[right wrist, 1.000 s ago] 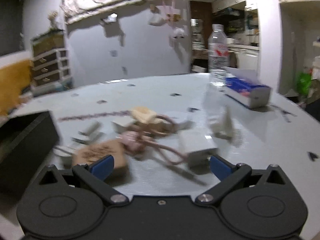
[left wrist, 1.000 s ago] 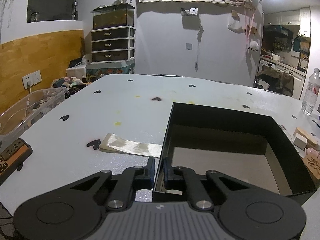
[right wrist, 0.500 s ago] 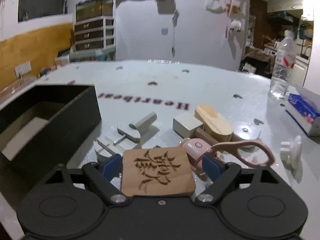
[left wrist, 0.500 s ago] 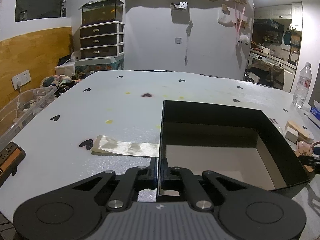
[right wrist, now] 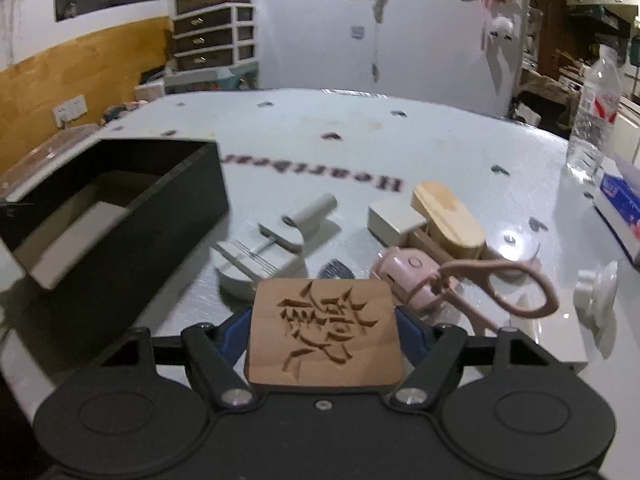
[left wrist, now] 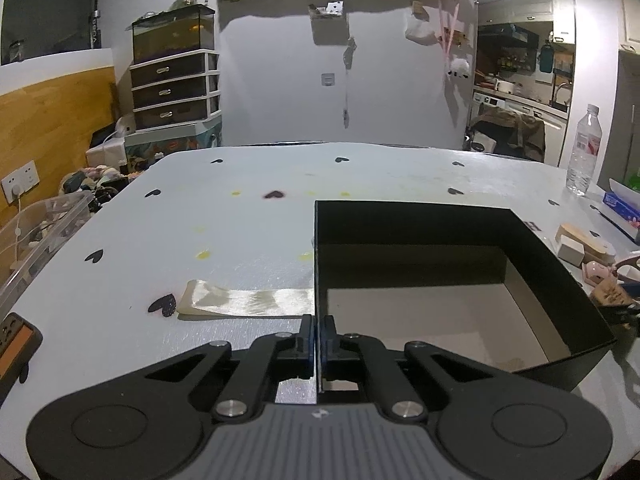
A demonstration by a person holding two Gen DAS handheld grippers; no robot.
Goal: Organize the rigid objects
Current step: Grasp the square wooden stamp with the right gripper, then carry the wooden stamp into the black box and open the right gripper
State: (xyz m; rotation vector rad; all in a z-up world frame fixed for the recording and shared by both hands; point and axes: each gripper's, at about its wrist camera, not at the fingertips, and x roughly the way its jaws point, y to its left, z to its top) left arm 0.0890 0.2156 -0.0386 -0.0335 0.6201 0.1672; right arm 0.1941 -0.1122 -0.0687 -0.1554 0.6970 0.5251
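My left gripper (left wrist: pixel 318 344) is shut on the near left wall of an open black box (left wrist: pixel 560 276) on the white table. My right gripper (right wrist: pixel 323 328) is shut on a carved wooden square tile (right wrist: pixel 324 332), held a little above the table, right of the box (right wrist: pixel 188 196). The tile also shows in the left wrist view (left wrist: pixel 611 294). Beyond the tile lie a grey-white gadget (right wrist: pixel 276 240), a white block (right wrist: pixel 394 218), an oval wooden piece (right wrist: pixel 448 216) and a pink device with a loop strap (right wrist: pixel 408 272).
A cream ribbon (left wrist: pixel 244 304) lies left of the box. A water bottle (right wrist: pixel 594 116), a blue tissue pack (right wrist: pixel 620 204) and a small white cap (right wrist: pixel 598 290) stand at the right. A clear bin (left wrist: pixel 36 236) sits off the table's left edge.
My right gripper has closed on the wooden tile and lifted it slightly. The left gripper keeps its hold on the box wall; its view has shifted a little.
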